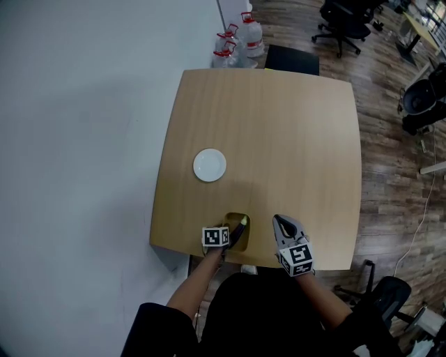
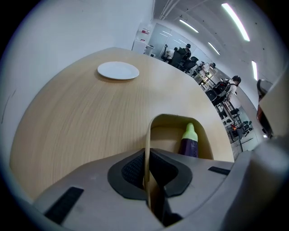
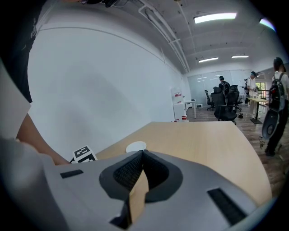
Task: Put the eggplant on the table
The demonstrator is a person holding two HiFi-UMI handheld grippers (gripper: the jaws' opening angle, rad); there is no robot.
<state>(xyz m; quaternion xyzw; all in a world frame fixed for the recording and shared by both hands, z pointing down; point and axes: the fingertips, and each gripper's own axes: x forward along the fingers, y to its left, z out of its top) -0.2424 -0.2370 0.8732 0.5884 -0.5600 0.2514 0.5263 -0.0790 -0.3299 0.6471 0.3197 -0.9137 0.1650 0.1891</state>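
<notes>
A purple eggplant (image 2: 188, 143) with a green tip lies inside a tan, thin-walled container (image 2: 168, 133). The container (image 1: 235, 217) stands at the front edge of the wooden table (image 1: 279, 139). My left gripper (image 2: 146, 154) is shut on the container's near wall, pointing steeply down. In the head view the left gripper (image 1: 235, 236) is at the container's near side, and the eggplant's tip (image 1: 243, 221) shows beside it. My right gripper (image 1: 279, 220) hovers just to the container's right at the table's front edge. The right gripper (image 3: 143, 153) has its tips together with nothing between them.
A white plate (image 1: 210, 165) lies left of the table's middle, beyond the container. Water bottles (image 1: 240, 42) stand on the floor behind the table's far edge. Office chairs (image 1: 345, 21) and people are further off. A white wall (image 1: 70, 139) runs along the table's left side.
</notes>
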